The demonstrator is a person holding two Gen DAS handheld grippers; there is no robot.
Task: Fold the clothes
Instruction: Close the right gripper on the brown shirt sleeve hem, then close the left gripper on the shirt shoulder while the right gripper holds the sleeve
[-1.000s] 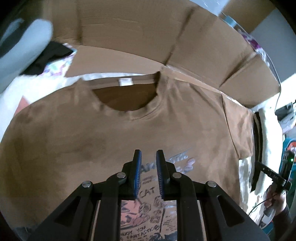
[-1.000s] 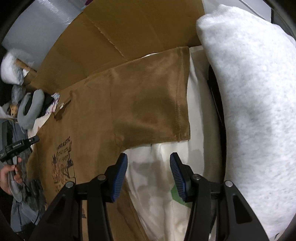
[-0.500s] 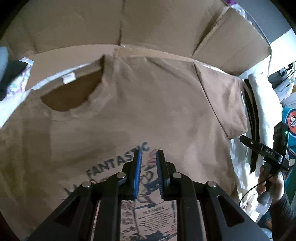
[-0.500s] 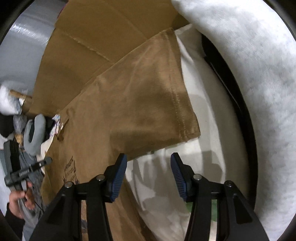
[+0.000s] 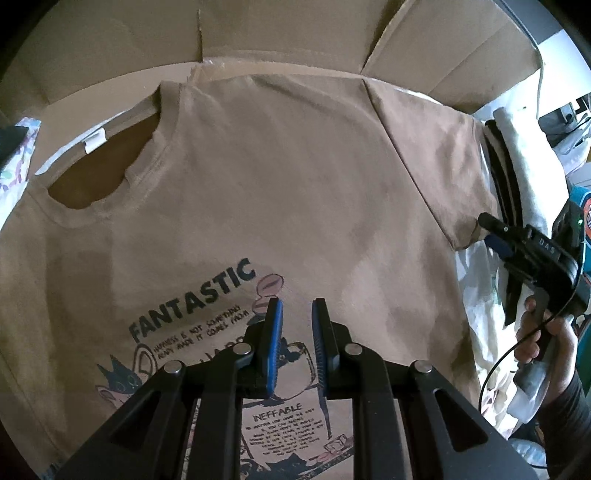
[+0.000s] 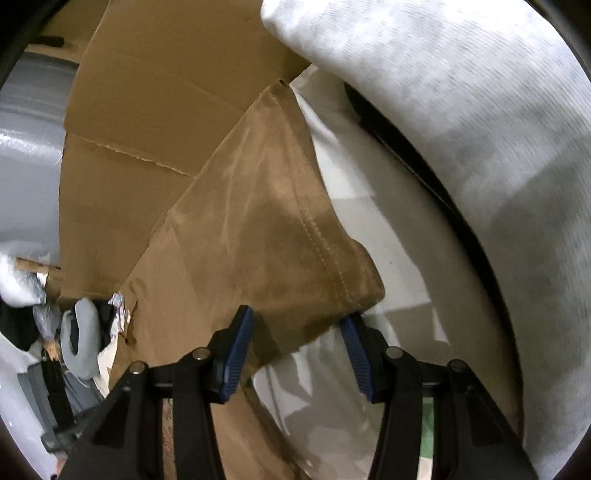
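Note:
A brown T-shirt [image 5: 295, 184] with a "FANTASTIC" cat print lies face up and spread flat on cardboard, its collar [image 5: 110, 173] at the upper left. My left gripper [image 5: 297, 306] hangs straight down over the print, with its jaws a narrow gap apart and nothing between them. My right gripper [image 6: 297, 317] is at the lower corner of the shirt's right sleeve [image 6: 288, 221]. Its jaws are closing, and the sleeve's hemmed edge lies between the pads without being pinched. In the left wrist view a hand [image 5: 546, 339] holds that right gripper [image 5: 491, 232] at the sleeve's edge.
Flattened cardboard [image 5: 277, 33] lies under and behind the shirt. A bulky pale grey sweatshirt [image 6: 461, 129] is piled just right of the sleeve, over a dark garment edge and a white cloth [image 6: 388, 240]. More clothes and clutter [image 6: 81, 339] lie beyond the shirt's far side.
My left gripper has moved from near the collar to over the print, closer to the shirt. My right gripper has rolled and come down, so the sleeve corner now lies between its jaws.

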